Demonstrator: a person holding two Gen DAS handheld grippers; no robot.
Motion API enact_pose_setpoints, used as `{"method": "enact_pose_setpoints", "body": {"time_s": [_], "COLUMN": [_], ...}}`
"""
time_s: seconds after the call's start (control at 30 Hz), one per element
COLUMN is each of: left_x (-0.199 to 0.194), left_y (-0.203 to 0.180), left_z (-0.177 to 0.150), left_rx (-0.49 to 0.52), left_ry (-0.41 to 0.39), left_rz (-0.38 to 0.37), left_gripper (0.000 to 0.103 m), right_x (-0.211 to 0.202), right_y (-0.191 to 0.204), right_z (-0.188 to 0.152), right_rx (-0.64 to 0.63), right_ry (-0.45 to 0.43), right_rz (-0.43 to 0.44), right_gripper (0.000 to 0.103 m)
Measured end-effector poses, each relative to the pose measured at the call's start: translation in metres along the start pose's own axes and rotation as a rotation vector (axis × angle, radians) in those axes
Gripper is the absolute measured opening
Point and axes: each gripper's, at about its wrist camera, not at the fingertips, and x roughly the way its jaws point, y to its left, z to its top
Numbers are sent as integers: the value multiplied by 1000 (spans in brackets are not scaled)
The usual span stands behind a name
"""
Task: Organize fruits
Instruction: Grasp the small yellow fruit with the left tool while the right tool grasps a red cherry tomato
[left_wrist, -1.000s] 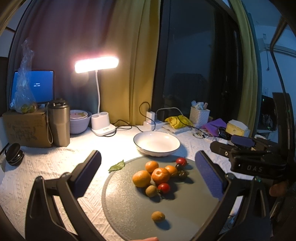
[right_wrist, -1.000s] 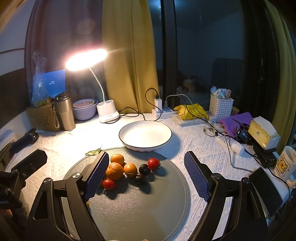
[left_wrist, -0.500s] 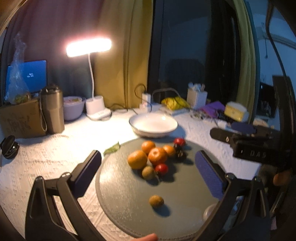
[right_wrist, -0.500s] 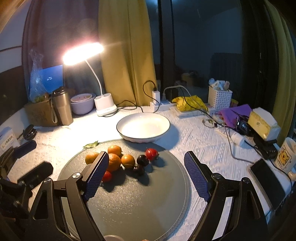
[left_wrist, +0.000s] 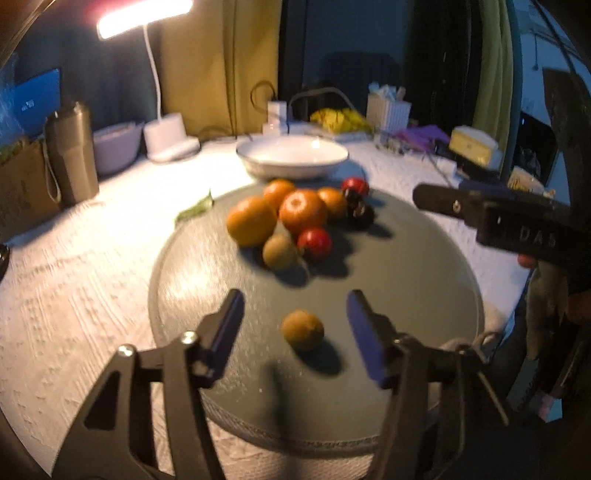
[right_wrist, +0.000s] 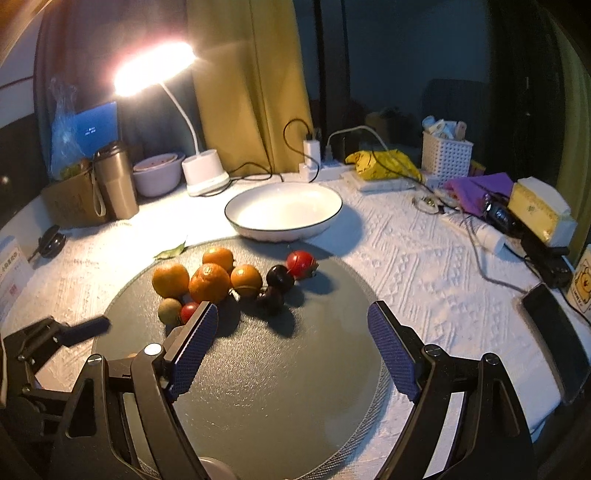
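My left tongs (left_wrist: 295, 321) are closing, with the lone brown fruit (left_wrist: 303, 329) between the two blue pads, neither pad touching it; a gap shows on each side. My right tongs (right_wrist: 291, 347) stand wide apart with nothing between them, over a bare part of the mat. Largest item: the table under its white textured cloth (right_wrist: 424, 266). On it lies the round grey mat (right_wrist: 277, 387), which carries all the fruit. Just beyond the mat's far edge sits the white bowl (right_wrist: 284, 210), with no fruit in it. The main fruit cluster sits on the far half of the mat: four oranges (right_wrist: 208, 282) touching one another, two dark plums (right_wrist: 279, 278) to their right, a red tomato (right_wrist: 300, 263) at the far right of the group, a second small tomato (left_wrist: 314, 242) and a brown kiwi-like fruit (left_wrist: 279, 251) on the near side. The lone brown fruit lies well apart from the cluster, nearer to me. A green leaf (right_wrist: 170, 252) lies on the cloth at the mat's far left edge. The left view is blurred.
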Motion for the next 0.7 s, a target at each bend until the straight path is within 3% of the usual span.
{"method": "enact_pose_setpoints", "body": {"time_s": [0.13, 0.27, 0.43, 0.53, 0.7], "left_x": [9, 10, 7, 4, 3], "left_y": [2, 8, 20, 30, 43], "left_z": [-6, -6, -2, 2, 6], "left_rx": [-4, -21, -52, -68, -95], "left_ry": [50, 54, 41, 26, 8], "left_rz": [-13, -31, -43, -49, -46], "left_gripper": [36, 26, 26, 26, 26], "right_x": [10, 18, 32, 43, 59], "right_y": [6, 17, 35, 46, 59], "right_z": [-1, -1, 0, 0, 0], "right_rx": [-6, -23, -55, -71, -84], "right_ry": [35, 66, 110, 146, 192], "right_rz": [35, 78, 127, 159, 190], "right_gripper": [86, 83, 76, 63, 62]}}
